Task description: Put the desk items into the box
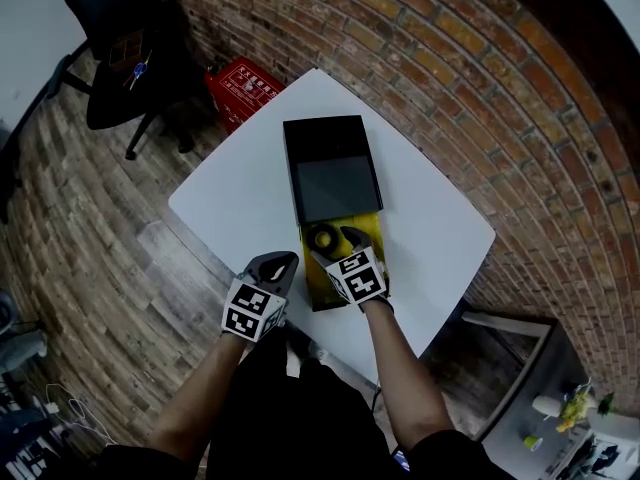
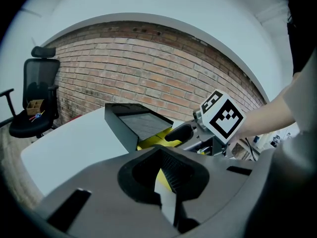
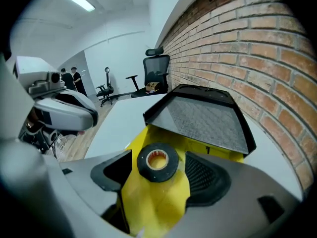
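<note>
**Supervisor:** Report the right gripper's condition.

**Operator:** On my right gripper (image 3: 159,155) I read the jaws as well apart. A tape roll (image 3: 157,162) lies flat between them on the floor of the yellow box (image 3: 153,207). I cannot tell whether either pad touches the roll. It rests on the box floor and is not lifted.

**Supervisor:** Describe the roll.

**Operator:** It is a black ring with a pale orange core, hole facing up. It sits near the box's middle, just short of the black lid (image 3: 203,115), which stands tilted open at the far end with its grey inner face towards me.

**Supervisor:** Left gripper?

**Operator:** The jaws of my left gripper (image 1: 280,264) are drawn together to a thin slit, with nothing between them. It is over the white table (image 1: 240,203), just beside the box's left wall, near the table's front edge.

**Supervisor:** Arm positions?

**Operator:** Both forearms enter from the bottom of the head view. The right forearm (image 1: 400,358) runs straight up to the box's near end, its marker cube (image 1: 358,276) face up. The left forearm (image 1: 200,398) angles in from the lower left. The two grippers are close together but apart.
</note>
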The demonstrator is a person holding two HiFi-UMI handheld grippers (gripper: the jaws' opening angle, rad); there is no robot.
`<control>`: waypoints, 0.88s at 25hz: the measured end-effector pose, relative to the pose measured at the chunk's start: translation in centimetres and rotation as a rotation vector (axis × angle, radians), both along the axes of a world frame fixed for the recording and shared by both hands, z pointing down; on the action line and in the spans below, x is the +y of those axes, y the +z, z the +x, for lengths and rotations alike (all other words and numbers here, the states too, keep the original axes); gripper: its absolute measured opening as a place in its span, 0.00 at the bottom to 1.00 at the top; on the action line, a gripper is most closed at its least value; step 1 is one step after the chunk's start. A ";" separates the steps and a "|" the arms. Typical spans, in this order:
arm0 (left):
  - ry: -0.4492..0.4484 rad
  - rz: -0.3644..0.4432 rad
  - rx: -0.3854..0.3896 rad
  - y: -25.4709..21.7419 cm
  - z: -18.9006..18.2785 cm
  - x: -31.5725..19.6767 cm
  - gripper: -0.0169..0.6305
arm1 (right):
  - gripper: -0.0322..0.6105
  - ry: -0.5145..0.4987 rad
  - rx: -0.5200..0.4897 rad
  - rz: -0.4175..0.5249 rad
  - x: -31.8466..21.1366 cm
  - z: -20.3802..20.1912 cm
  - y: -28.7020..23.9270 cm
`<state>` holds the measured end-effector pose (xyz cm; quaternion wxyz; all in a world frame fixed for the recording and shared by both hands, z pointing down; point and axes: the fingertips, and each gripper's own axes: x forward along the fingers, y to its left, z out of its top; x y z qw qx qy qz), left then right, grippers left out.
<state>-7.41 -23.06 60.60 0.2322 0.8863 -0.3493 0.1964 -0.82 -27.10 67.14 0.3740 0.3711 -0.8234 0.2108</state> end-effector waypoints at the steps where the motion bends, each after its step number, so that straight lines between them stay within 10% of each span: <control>1: 0.000 0.005 -0.001 -0.1 0.1 0.1 0.05 | 0.57 0.008 -0.012 0.011 0.0 0.2 -0.6; 22: -0.019 0.086 0.025 -5.9 4.9 5.8 0.05 | 0.10 0.088 -0.278 0.137 8.4 5.8 -9.7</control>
